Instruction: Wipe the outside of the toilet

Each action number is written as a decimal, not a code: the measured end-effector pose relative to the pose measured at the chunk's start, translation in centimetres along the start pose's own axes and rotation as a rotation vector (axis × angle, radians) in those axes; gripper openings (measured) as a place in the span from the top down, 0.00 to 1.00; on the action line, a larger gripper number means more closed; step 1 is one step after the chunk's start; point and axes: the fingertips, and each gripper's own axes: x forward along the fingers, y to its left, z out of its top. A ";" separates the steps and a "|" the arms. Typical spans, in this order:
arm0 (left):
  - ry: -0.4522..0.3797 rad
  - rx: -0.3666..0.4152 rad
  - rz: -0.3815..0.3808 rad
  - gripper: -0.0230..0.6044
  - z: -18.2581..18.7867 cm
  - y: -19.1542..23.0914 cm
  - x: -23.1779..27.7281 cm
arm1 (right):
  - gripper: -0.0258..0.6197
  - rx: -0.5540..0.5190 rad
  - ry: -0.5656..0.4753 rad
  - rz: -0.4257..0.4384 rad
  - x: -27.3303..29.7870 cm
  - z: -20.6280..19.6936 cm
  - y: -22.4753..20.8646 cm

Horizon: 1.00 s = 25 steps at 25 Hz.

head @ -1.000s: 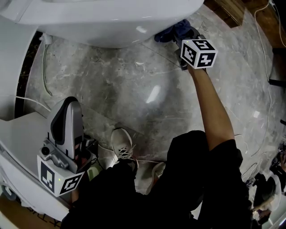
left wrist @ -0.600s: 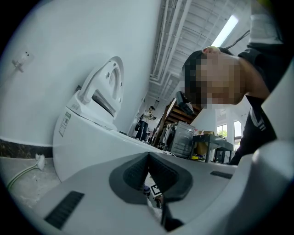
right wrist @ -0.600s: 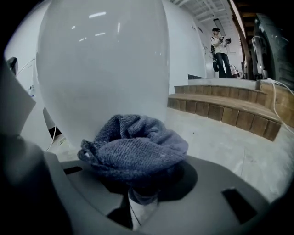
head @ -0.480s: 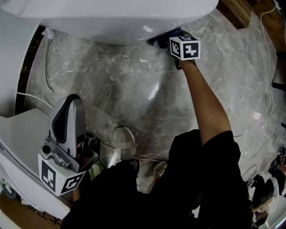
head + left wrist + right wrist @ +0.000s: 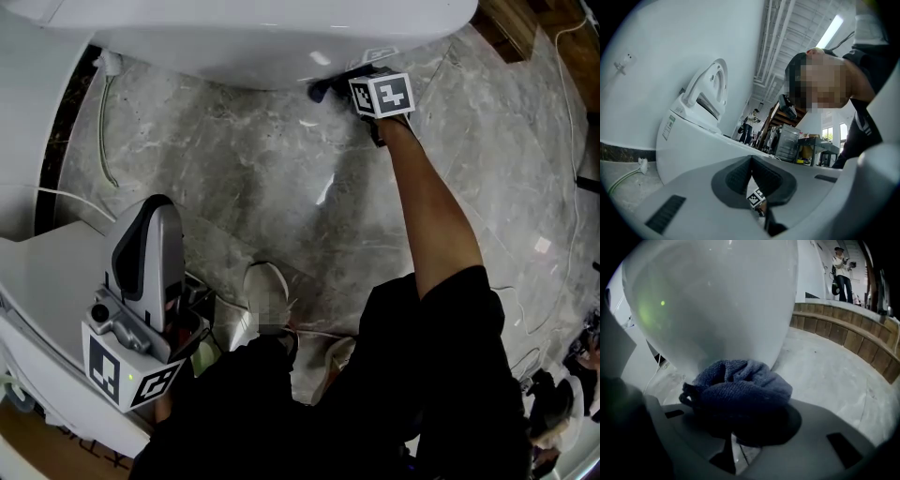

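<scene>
Marble floor, one toilet, one blue cloth in right gripper

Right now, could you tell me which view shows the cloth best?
The right gripper view: the cloth fills its centre, bunched against the toilet. The head view shows only a dark sliver of it; the left gripper view shows none.

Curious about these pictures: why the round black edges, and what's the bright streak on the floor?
Left and right gripper views: wide-angle lenses bend the scene and blacken the corners. Head view: the streak is glare on the glossy floor. Right gripper view: the cloth is shadowed, the toilet bright.
</scene>
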 end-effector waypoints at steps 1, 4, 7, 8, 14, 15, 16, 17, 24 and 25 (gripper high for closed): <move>-0.002 0.000 -0.001 0.95 0.0 -0.1 0.0 | 0.78 -0.010 0.008 0.002 0.0 -0.2 -0.1; -0.004 -0.004 -0.007 0.95 0.0 -0.2 0.1 | 0.78 -0.036 -0.004 -0.005 -0.7 -0.3 -0.3; 0.013 -0.006 -0.017 0.95 -0.2 -0.7 0.3 | 0.78 -0.059 -0.047 -0.006 -1.9 0.1 -0.1; 0.017 -0.002 -0.021 0.95 -0.2 -1.0 0.4 | 0.78 -0.075 -0.070 -0.007 -2.5 0.4 0.0; 0.002 0.027 -0.035 0.95 0.4 -2.6 0.7 | 0.78 -0.164 -0.205 0.010 -7.6 1.8 0.6; 0.003 0.032 -0.038 0.95 0.5 -2.9 0.7 | 0.78 -0.168 -0.233 0.017 -8.8 2.2 0.9; 0.004 0.036 -0.041 0.95 0.4 -3.3 0.7 | 0.78 -0.171 -0.262 0.025 -10.1 2.7 1.2; 0.004 0.039 -0.044 0.95 0.4 -3.6 0.7 | 0.78 -0.173 -0.294 0.032 -11.5 3.2 1.6; -0.006 0.069 -0.054 0.95 0.9 -5.8 1.0 | 0.78 -0.182 -0.554 0.068 -24.3 7.4 4.1; -0.006 0.074 -0.051 0.95 0.9 -5.9 0.9 | 0.78 -0.188 -0.588 0.069 -26.2 8.0 4.7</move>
